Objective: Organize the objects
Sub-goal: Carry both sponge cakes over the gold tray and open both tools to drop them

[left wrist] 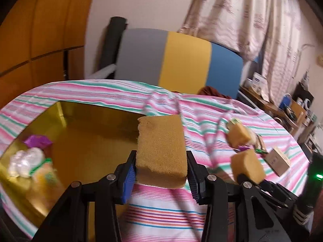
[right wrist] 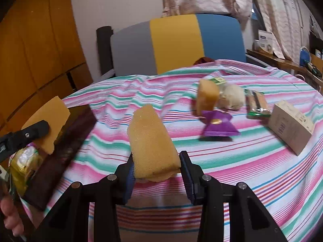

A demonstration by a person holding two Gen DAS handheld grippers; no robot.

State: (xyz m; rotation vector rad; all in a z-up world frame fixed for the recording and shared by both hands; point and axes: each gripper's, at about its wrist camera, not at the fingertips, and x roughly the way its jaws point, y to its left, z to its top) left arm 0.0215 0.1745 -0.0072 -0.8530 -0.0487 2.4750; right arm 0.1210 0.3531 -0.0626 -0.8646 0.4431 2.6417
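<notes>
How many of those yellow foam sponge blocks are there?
3: one in the left gripper over the gold box, one in the right gripper, one standing on the striped cloth. More may be hidden.

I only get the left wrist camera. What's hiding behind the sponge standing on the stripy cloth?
Observer: A fluffy white ball sits right beside the standing sponge.
Operator: And the purple bit near it?
Observer: That's a whole purple candy wrapper, lying in front of that sponge.
Operator: What colour is the gold box outside?
Observer: Dark brown along its outer wall.
</notes>
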